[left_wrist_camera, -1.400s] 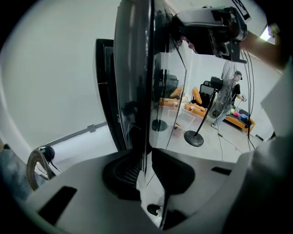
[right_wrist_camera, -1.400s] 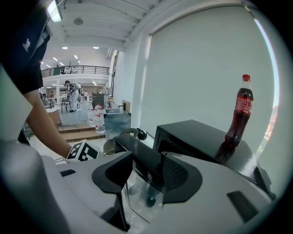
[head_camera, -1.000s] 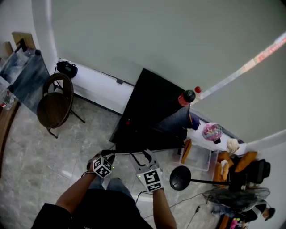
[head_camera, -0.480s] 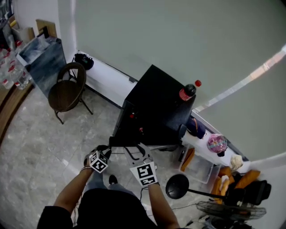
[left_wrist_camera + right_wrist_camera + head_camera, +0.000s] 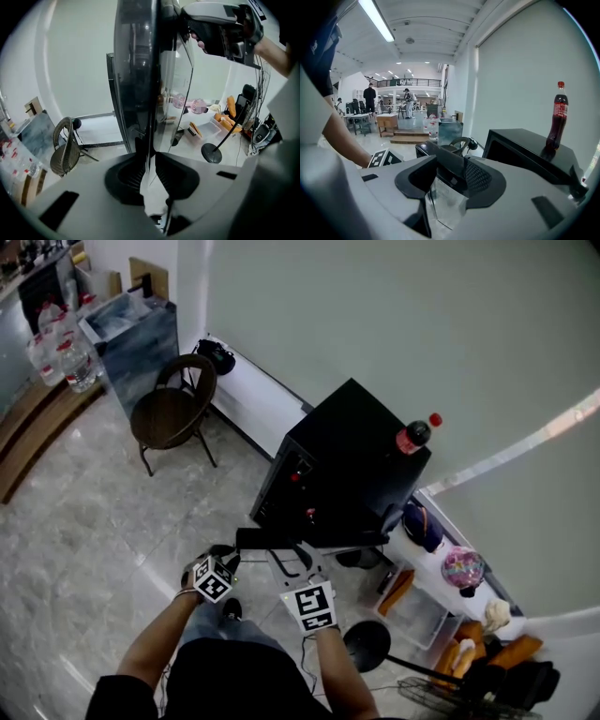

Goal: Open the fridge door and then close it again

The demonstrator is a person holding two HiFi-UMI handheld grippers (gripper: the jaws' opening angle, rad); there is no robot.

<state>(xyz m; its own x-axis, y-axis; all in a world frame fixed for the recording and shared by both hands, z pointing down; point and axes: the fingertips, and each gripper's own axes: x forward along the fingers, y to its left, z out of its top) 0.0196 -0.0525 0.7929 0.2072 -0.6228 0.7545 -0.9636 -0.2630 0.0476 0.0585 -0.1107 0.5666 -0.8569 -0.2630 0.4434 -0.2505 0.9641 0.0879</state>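
Well, the bottle point(image 5: 558, 117) on the fridge point(image 5: 522, 143) has unreadable labelling.

The fridge door point(image 5: 314, 539) has swung away from the fridge point(image 5: 361, 460) toward 6 o'clock, baring a face with red lights; left gripper point(image 5: 231, 554) and right gripper point(image 5: 296, 559) moved with it.

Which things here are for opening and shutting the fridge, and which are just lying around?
For the job:
fridge
fridge door
left tongs and right tongs, both gripping the door

Just lying about:
cola bottle on top of the fridge
chair
pink ball
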